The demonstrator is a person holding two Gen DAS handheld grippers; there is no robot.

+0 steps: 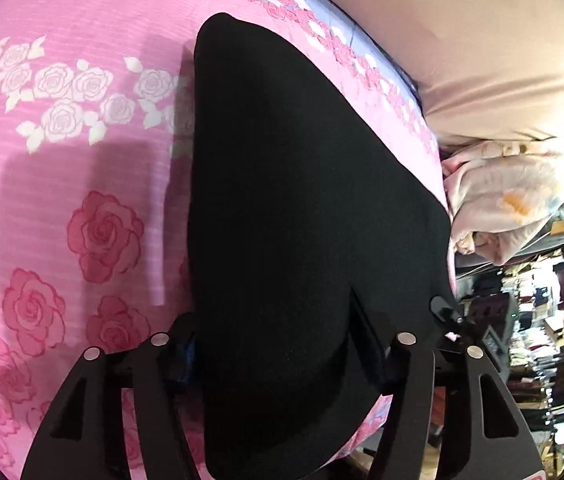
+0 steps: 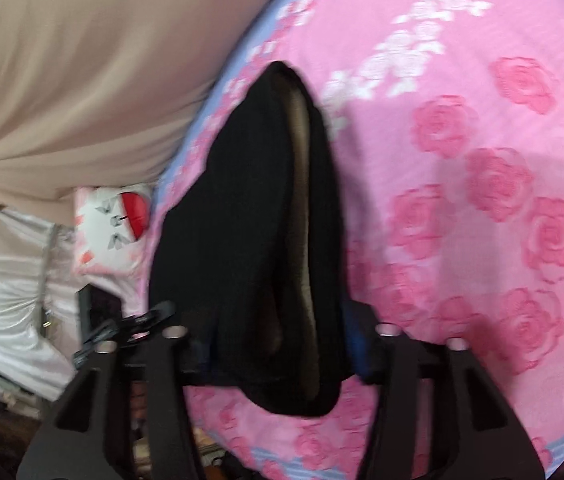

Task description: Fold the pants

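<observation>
The black pants hang in front of the pink rose-print bed sheet. My left gripper is shut on one end of the pants, and the cloth covers the fingertips. In the right wrist view the pants show a brownish inner lining along a fold. My right gripper is shut on the other end, with the cloth bunched between the fingers. The pants are lifted off the sheet in both views.
A beige curtain hangs behind the bed. A pale bundled blanket and cluttered shelves are at the bed's side. In the right wrist view, a white cushion with a red mark and white fabric lie beside the bed.
</observation>
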